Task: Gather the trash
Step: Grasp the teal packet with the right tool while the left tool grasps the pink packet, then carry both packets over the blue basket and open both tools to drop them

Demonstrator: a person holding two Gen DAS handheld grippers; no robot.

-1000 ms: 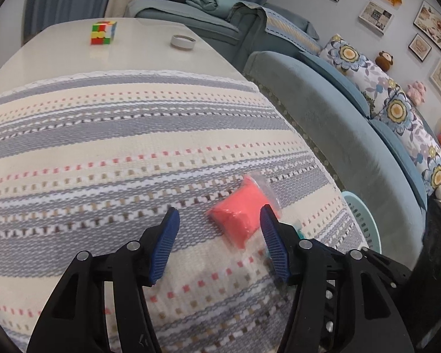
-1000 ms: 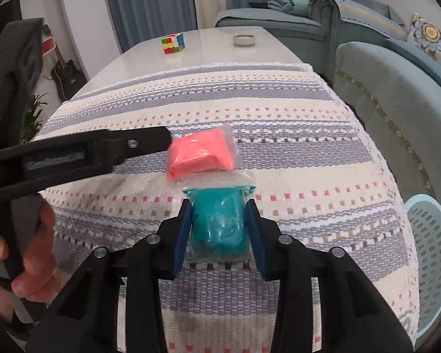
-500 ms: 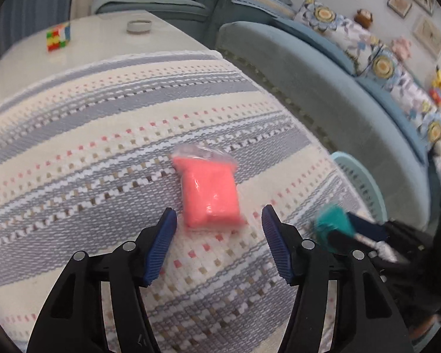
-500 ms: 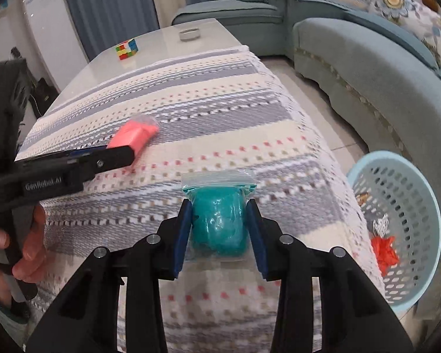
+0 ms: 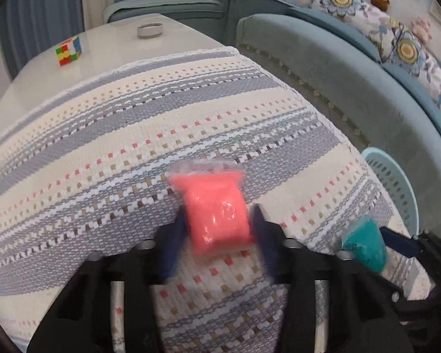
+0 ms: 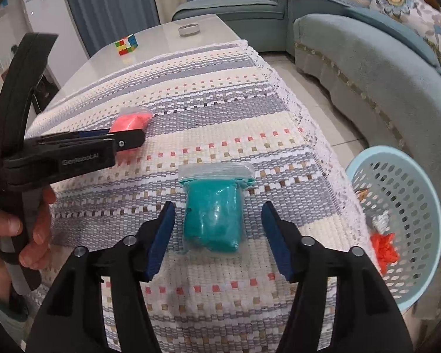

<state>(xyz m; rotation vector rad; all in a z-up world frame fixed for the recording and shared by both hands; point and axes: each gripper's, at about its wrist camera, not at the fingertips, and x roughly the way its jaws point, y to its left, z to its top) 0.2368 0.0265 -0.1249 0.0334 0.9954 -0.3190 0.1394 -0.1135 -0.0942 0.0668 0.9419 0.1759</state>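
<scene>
pink bag (image 5: 217,214) between closing left jaws, teal bag (image 6: 212,214) between spread right jaws — untouched

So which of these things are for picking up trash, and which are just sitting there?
For the job:
- pink bag, with the left gripper's fingers closing on it
- teal bag
- light blue basket, some trash already inside

Just lying about:
- colour cube
- white ring
- striped cloth
- sofa
</scene>
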